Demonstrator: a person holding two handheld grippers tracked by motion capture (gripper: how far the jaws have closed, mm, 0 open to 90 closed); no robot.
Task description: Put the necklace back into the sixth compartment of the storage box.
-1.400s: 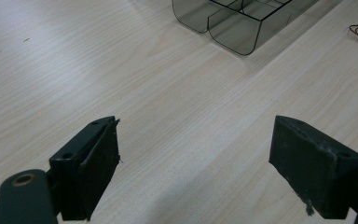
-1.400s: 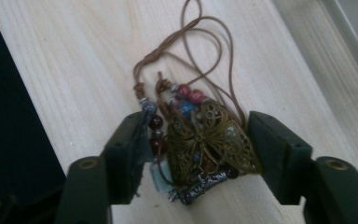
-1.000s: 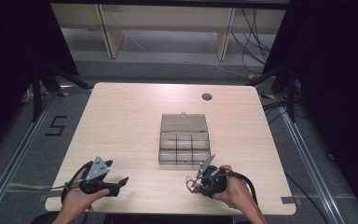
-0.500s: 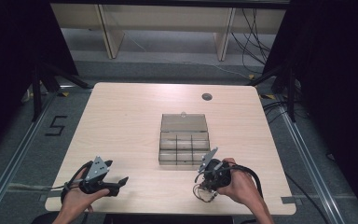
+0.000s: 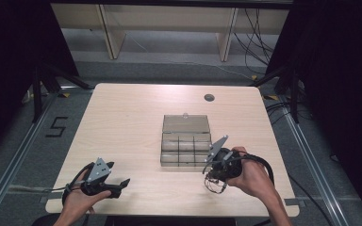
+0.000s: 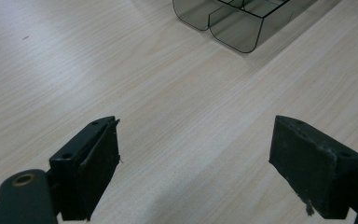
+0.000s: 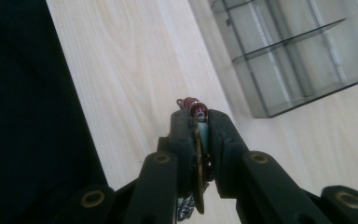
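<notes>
Two grippers: right gripper (image 5: 215, 170) pinching a beaded trinket (image 7: 194, 111) beside the compartment box (image 5: 185, 143); left gripper (image 5: 120, 183) fingers wide, idle on tabletop (image 5: 127, 122). Best lifted above the rim, centred over one compartment.

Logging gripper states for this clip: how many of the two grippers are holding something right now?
1. The right gripper, by the clear compartment box, is clamped on beaded jewellery. The left gripper is open above bare table.
</notes>
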